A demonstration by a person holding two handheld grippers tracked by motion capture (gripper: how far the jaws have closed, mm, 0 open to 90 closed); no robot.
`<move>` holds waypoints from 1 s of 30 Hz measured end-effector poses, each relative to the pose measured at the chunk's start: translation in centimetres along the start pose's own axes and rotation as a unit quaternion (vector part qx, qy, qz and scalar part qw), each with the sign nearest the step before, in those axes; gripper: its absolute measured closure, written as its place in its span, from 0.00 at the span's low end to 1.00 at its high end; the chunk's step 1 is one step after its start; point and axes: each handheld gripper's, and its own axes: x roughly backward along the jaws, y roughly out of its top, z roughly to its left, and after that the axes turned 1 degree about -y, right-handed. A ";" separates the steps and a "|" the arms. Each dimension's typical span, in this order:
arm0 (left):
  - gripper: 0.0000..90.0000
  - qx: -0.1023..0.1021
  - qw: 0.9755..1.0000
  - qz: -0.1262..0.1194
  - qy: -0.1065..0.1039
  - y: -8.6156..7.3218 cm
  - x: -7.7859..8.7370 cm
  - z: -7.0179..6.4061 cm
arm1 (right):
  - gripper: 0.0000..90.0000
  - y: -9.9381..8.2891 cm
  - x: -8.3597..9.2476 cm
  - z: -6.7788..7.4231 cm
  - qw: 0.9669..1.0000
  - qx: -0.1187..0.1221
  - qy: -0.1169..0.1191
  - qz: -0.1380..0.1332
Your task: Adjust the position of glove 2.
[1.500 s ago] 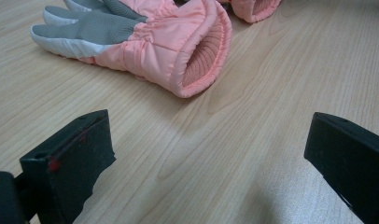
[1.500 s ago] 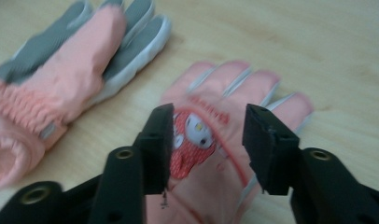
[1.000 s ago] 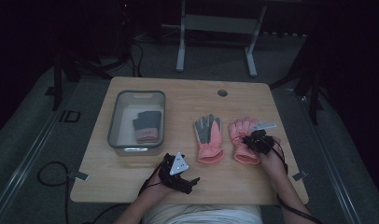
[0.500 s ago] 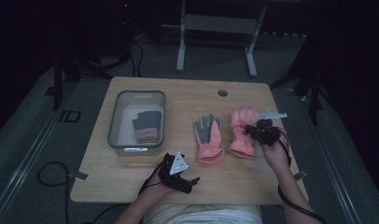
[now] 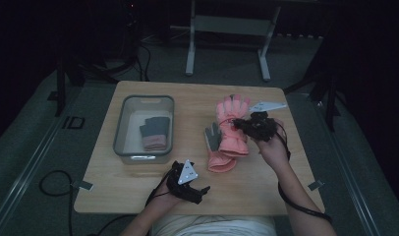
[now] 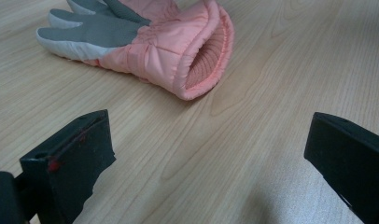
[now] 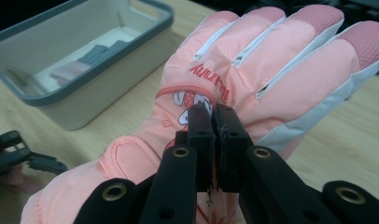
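Now your right gripper (image 7: 212, 122) pinches the padded pink glove (image 7: 253, 70) above the wooden table (image 5: 138, 187); its quilted twin (image 6: 169, 46) (ribbed cuff gaping) lies before your left gripper (image 6: 206, 154), jaws wide apart

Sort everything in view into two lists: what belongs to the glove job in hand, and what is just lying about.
In the job:
- right hand-held gripper, shut on the padded pink glove with a rabbit print
- second pink glove with grey palm, lying on the table
- grey plastic bin holding a grey and pink glove pair

Lying about:
- left hand-held gripper, open, idle
- light wooden table
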 end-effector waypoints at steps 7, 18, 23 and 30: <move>0.01 0.002 1.000 -0.001 0.001 0.0 0.0 0.0 | 0.96 -1.3 -2.8 0.7 0.999 -0.002 0.003 0.039; 0.01 0.000 1.000 0.001 0.004 0.0 0.0 0.0 | 0.95 -4.0 -7.0 0.1 0.996 -0.019 0.012 0.083; 0.01 -0.001 1.000 0.000 0.008 0.0 0.1 0.1 | 0.86 -4.7 -7.9 0.4 0.997 -0.009 0.001 0.077; 0.01 0.003 1.000 -0.015 0.012 0.3 0.4 0.4 | 0.79 -4.1 -8.2 0.9 0.997 0.008 -0.012 0.077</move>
